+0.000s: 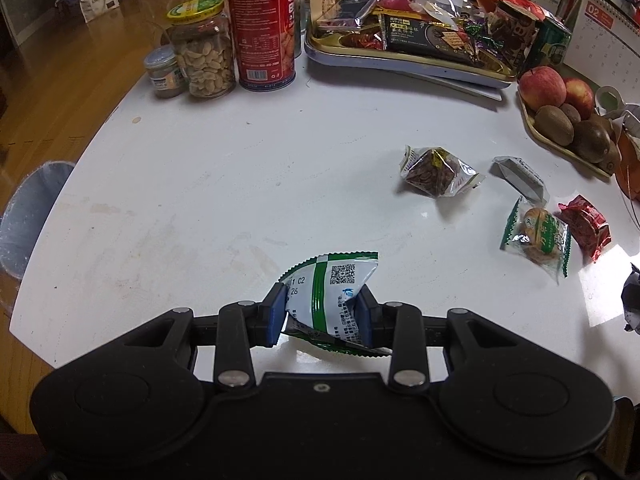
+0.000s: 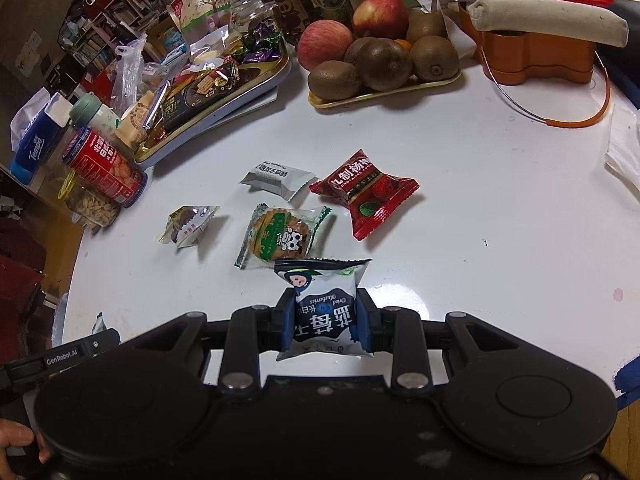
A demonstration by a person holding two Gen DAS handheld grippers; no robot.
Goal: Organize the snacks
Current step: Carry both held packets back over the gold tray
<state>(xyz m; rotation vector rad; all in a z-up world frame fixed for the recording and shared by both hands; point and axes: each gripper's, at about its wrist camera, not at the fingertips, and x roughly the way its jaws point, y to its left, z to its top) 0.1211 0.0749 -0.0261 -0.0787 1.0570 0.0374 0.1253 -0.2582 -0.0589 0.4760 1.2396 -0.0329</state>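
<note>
My left gripper (image 1: 322, 312) is shut on a green-and-white snack packet (image 1: 334, 292), held just above the white table (image 1: 200, 200). My right gripper (image 2: 325, 316) is shut on a dark blue-and-white dried blueberry packet (image 2: 324, 308). Loose on the table lie a brown triangular packet (image 1: 434, 172) (image 2: 188, 224), a silver packet (image 1: 520, 178) (image 2: 276, 176), a green biscuit packet (image 1: 538, 234) (image 2: 280, 234) and a red packet (image 1: 586, 224) (image 2: 366, 192). A gold tray (image 1: 400, 54) (image 2: 276, 70) full of snacks sits at the back.
A peanut jar (image 1: 204, 52), a red tin (image 1: 262, 24) and a small jar (image 1: 164, 72) stand back left. A fruit tray (image 2: 384, 92) holds apples and kiwis. An orange box (image 2: 536, 56) stands back right. A grey bin (image 1: 28, 216) is beyond the table's left edge.
</note>
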